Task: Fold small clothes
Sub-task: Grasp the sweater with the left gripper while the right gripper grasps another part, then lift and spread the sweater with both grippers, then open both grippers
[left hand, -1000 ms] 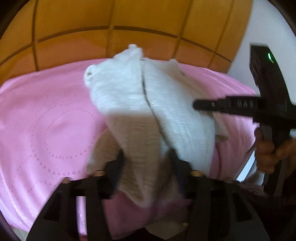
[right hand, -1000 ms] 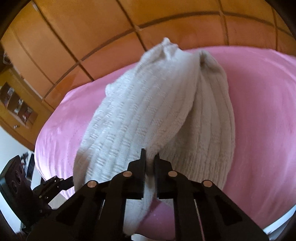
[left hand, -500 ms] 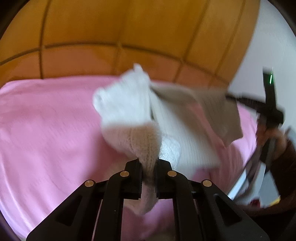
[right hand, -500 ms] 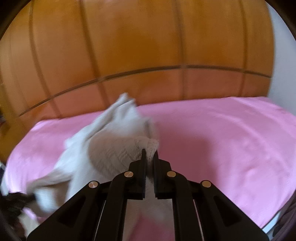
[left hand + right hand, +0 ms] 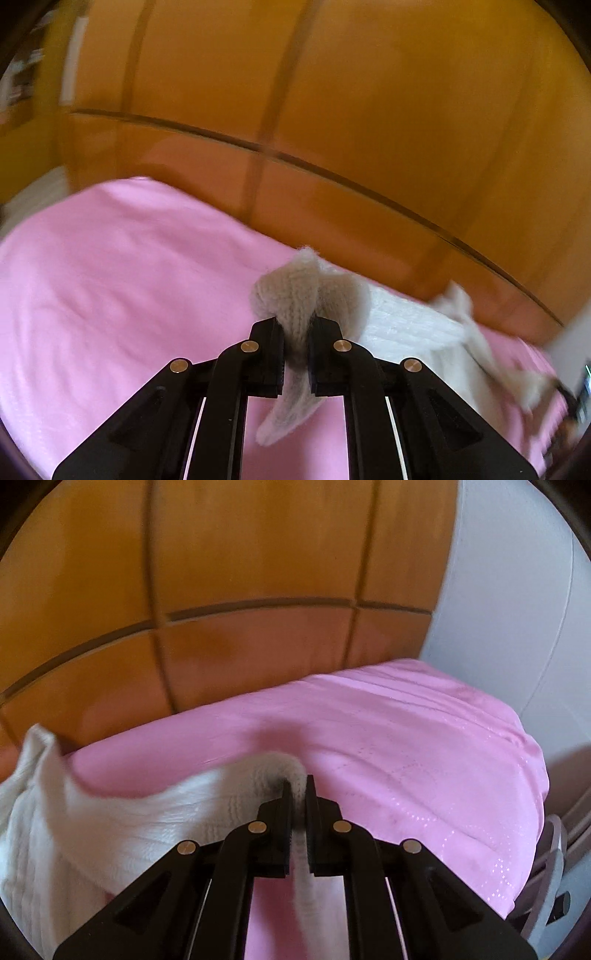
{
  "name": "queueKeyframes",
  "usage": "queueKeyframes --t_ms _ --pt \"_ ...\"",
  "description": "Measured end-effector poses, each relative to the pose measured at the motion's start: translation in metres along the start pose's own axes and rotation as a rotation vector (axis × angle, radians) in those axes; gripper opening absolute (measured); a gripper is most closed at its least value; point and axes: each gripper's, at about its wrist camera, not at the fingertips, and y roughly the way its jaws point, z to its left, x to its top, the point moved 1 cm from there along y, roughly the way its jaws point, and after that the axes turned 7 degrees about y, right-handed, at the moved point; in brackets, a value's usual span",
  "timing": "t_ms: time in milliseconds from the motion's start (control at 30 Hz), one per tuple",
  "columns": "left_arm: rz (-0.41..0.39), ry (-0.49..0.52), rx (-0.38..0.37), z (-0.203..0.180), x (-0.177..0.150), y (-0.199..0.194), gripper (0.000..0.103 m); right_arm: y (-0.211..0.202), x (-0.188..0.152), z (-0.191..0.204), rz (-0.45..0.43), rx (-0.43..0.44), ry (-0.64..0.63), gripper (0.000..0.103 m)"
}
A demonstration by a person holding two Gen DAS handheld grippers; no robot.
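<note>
A white knit garment (image 5: pixel 402 325) is stretched between two grippers above a pink bedspread (image 5: pixel 110 295).

In the left wrist view the garment's long axis runs from the centre toward the lower right of the frame; in the right wrist view the garment (image 5: pixel 110 830) trails toward the lower left. An orange panelled wall (image 5: pixel 332 110) is seen in both views, a white wall (image 5: pixel 517 590) only in the right one. The left gripper (image 5: pixel 297 350) is clamped on a bunched fold, and the right gripper (image 5: pixel 297 805) is nearly closed on another fold.
</note>
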Motion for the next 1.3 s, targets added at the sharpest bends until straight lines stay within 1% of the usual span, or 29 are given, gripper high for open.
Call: queueKeyframes --t_ms 67,100,133,167,200,233,267,300,367,400,433,467,500,533,567,633,667,700,767,833,900,933,967,1000,1067,1100,1200,1267,1300 --pt "0.023 -0.039 0.039 0.011 0.009 0.015 0.01 0.01 0.005 -0.005 0.025 0.011 0.02 0.008" --pt "0.041 -0.059 0.054 0.014 0.01 0.022 0.016 0.012 0.005 -0.006 0.028 0.013 0.023 0.013" --pt "0.051 -0.062 0.061 0.013 0.008 0.024 0.021 0.01 0.004 -0.006 0.016 0.016 0.021 0.022" --pt "0.046 -0.06 0.069 0.011 0.005 0.025 0.042 0.008 0.003 -0.004 0.008 0.021 0.018 0.033" --pt "0.023 -0.06 0.083 0.012 0.0 0.02 0.065 0.002 0.0 -0.003 -0.003 0.036 0.014 0.053" --pt "0.005 -0.064 0.087 0.013 -0.006 0.014 0.068 -0.002 -0.003 -0.001 -0.011 0.056 0.012 0.054" --pt "0.002 -0.068 0.057 0.012 -0.015 0.009 0.068 -0.008 -0.007 0.001 -0.015 0.079 0.001 0.054" --pt "0.024 -0.073 -0.018 0.008 -0.028 0.007 0.068 -0.018 -0.017 0.005 -0.007 0.117 -0.024 0.054" --pt "0.066 -0.063 -0.089 0.001 -0.046 0.002 0.067 -0.032 -0.035 0.011 0.034 0.217 -0.041 0.054" --pt "0.095 -0.053 -0.139 -0.005 -0.062 0.001 0.059 -0.041 -0.052 0.015 0.093 0.313 -0.042 0.052" --pt "0.129 -0.048 -0.199 -0.01 -0.077 0.002 0.055 -0.047 -0.064 0.017 0.134 0.375 -0.043 0.05" --pt "0.193 -0.04 -0.276 -0.02 -0.101 0.002 0.049 -0.055 -0.081 0.02 0.19 0.453 -0.043 0.048" --pt "0.231 -0.035 -0.321 -0.027 -0.117 0.001 0.045 -0.059 -0.094 0.023 0.235 0.507 -0.042 0.044" --pt "0.271 -0.03 -0.38 -0.036 -0.137 -0.001 0.043 -0.064 -0.108 0.026 0.283 0.564 -0.043 0.04" --pt "0.302 -0.029 -0.421 -0.043 -0.15 -0.003 0.039 -0.071 -0.125 0.029 0.335 0.626 -0.046 0.038" --pt "0.388 -0.049 -0.531 -0.06 -0.188 -0.008 0.039 -0.081 -0.155 0.033 0.418 0.708 -0.046 0.036" --pt "0.41 -0.052 -0.556 -0.069 -0.2 -0.014 0.039 -0.085 -0.169 0.037 0.457 0.728 -0.052 0.035" --pt "0.432 -0.053 -0.588 -0.079 -0.215 -0.018 0.039 -0.088 -0.178 0.039 0.477 0.736 -0.055 0.034" --pt "0.459 -0.049 -0.631 -0.093 -0.232 -0.024 0.039 -0.09 -0.195 0.041 0.518 0.757 -0.053 0.033" --pt "0.493 -0.041 -0.644 -0.11 -0.246 -0.025 0.039 -0.09 -0.213 0.044 0.563 0.759 -0.042 0.032" --pt "0.488 -0.026 -0.641 -0.125 -0.258 -0.028 0.039 -0.09 -0.224 0.046 0.589 0.785 -0.029 0.025" --pt "0.481 -0.021 -0.638 -0.128 -0.259 -0.028 0.039 -0.09 -0.227 0.048 0.593 0.797 -0.029 0.021" --pt "0.484 -0.017 -0.656 -0.134 -0.259 -0.029 0.027 -0.09 -0.228 0.05 0.593 0.801 -0.031 0.018" --pt "0.491 -0.003 -0.662 -0.136 -0.254 -0.03 0.009 -0.088 -0.228 0.054 0.593 0.799 -0.031 0.013" --pt "0.455 0.037 -0.635 -0.14 -0.246 -0.035 0.008 -0.09 -0.224 0.06 0.589 0.795 -0.041 0.009" --pt "0.427 0.046 -0.64 -0.139 -0.235 -0.041 0.007 -0.099 -0.218 0.061 0.557 0.794 -0.061 0.008" --pt "0.359 0.045 -0.654 -0.126 -0.208 -0.065 0.006 -0.131 -0.188 0.056 0.444 0.827 -0.092 0.005" --pt "0.317 0.04 -0.659 -0.112 -0.191 -0.084 0.006 -0.164 -0.161 0.045 0.336 0.854 -0.106 0.005" --pt "0.291 0.033 -0.658 -0.103 -0.177 -0.095 0.006 -0.177 -0.153 0.037 0.296 0.86 -0.109 0.005"
